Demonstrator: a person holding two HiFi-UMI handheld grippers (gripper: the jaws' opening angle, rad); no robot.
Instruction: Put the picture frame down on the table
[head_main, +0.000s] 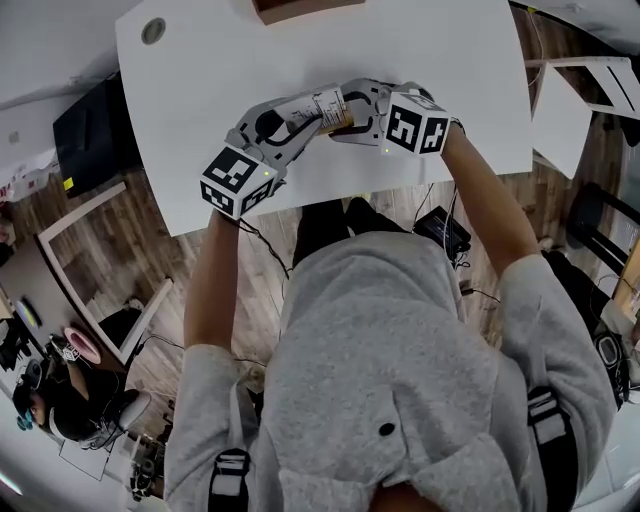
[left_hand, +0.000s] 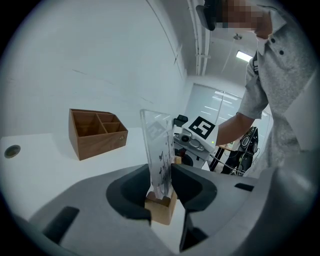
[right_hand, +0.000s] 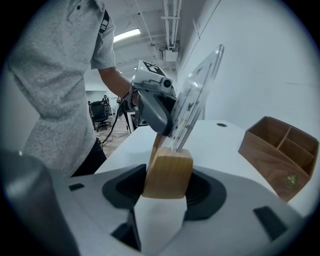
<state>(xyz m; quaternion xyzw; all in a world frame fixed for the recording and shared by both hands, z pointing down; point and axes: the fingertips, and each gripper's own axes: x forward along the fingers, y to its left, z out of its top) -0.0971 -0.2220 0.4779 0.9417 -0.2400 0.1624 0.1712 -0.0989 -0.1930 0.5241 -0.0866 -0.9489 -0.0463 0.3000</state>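
The picture frame (head_main: 331, 107) is a clear acrylic panel (left_hand: 157, 147) standing in a small wooden base block (right_hand: 167, 172). It is held over the front part of the white table (head_main: 200, 120). My left gripper (left_hand: 161, 186) is shut on the lower part of the panel, with the block (left_hand: 161, 207) just below the jaws. My right gripper (right_hand: 167, 184) is shut on the wooden block, and the panel (right_hand: 197, 95) leans away to the upper right. The two grippers (head_main: 300, 118) (head_main: 358, 115) meet nose to nose at the frame. I cannot tell whether the block touches the table.
A wooden organiser box (left_hand: 97, 131) with compartments stands at the back of the table, also seen as the box (right_hand: 280, 152) in the right gripper view. A round cable grommet (head_main: 153, 30) sits in the far left corner. The table's front edge runs just under my forearms.
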